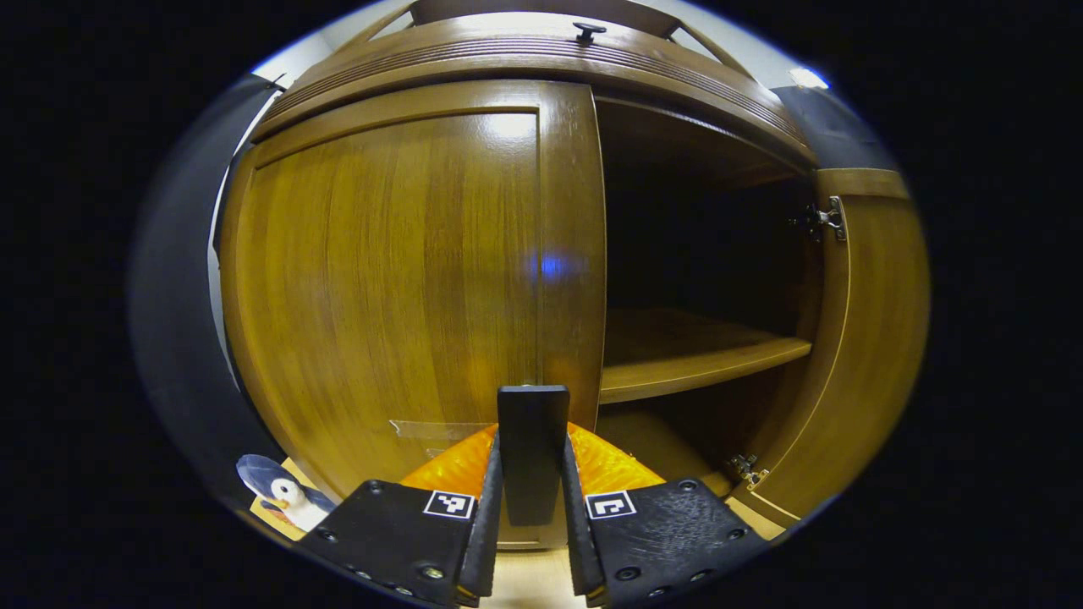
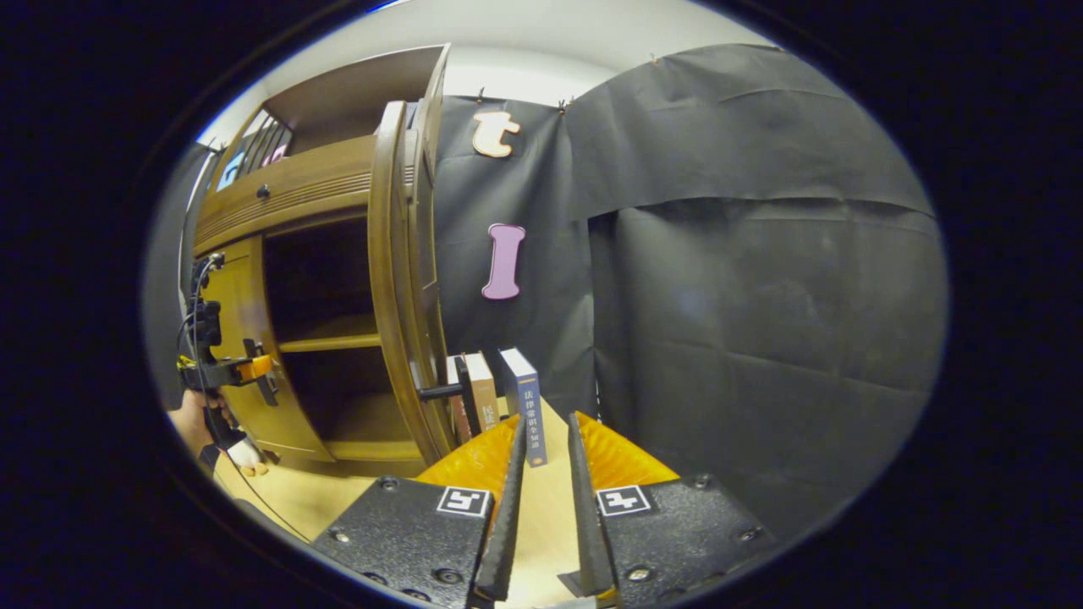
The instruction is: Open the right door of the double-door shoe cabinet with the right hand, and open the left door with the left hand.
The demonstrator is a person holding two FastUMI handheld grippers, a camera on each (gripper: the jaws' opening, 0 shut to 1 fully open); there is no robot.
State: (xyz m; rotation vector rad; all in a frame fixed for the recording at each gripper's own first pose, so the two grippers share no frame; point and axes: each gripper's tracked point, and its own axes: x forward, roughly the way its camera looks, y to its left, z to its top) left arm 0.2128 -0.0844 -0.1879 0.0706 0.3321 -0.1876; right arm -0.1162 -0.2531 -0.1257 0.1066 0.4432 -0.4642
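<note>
The wooden shoe cabinet [image 1: 525,55] fills the left gripper view. Its left door [image 1: 381,279] stands closed. A dark upright handle [image 1: 531,410] on that door sits between the fingers of my left gripper [image 1: 531,457], which press on it from both sides. The right door [image 1: 863,338] is swung wide, baring a shelf [image 1: 694,359]. In the right gripper view that open right door [image 2: 398,279] is edge-on, its handle [image 2: 440,391] sticking out. My right gripper [image 2: 546,440] is open and holds nothing, a little to the right of that door. The left gripper [image 2: 241,370] and a hand show at the left door [image 2: 241,338].
Several upright books [image 2: 508,393] stand on the light floor just beyond the open right door. A penguin toy [image 1: 283,495] lies at the cabinet's lower left. Black cloth wall [image 2: 761,296] runs to the right of the cabinet. A small knob [image 1: 589,30] sits on the cabinet's top drawer.
</note>
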